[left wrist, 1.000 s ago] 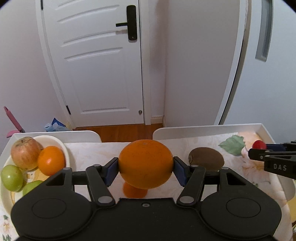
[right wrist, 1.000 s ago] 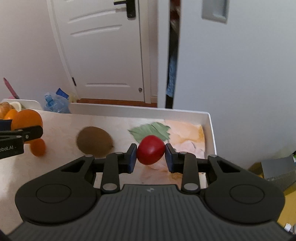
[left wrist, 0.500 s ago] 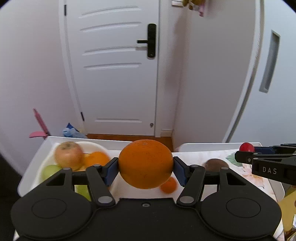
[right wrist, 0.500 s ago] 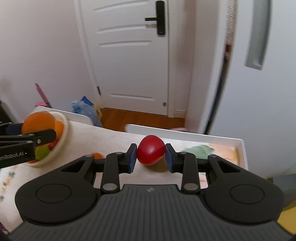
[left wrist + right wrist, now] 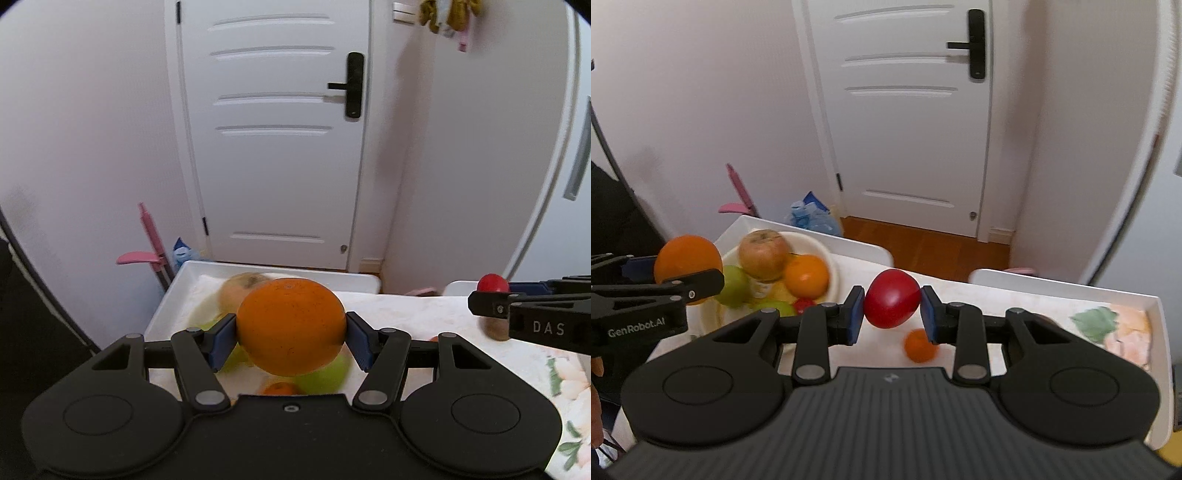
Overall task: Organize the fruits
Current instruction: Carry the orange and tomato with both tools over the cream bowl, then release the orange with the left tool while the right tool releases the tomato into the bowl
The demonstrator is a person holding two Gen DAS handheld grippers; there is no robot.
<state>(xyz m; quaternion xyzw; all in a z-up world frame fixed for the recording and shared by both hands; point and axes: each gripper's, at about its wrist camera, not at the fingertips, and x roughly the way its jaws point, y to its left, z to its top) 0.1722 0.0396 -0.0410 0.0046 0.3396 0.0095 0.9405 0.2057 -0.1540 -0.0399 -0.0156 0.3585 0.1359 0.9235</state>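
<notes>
Two grippers, each loaded. Left gripper is clamped on a large round orange, blue pads pressed to both its sides, held in the air above the white fruit bowl. Below and ahead of that gripper the bowl holds a russet apple, a second orange, green apples and a small red fruit, partly hidden. Right gripper is clamped on a smooth red tomato-like fruit, raised over the floral tabletop. Just below its right finger lies a small orange mandarin on the tabletop. Right of the left gripper, a brown kiwi peeks from behind the other gripper's finger. White door beyond.
</notes>
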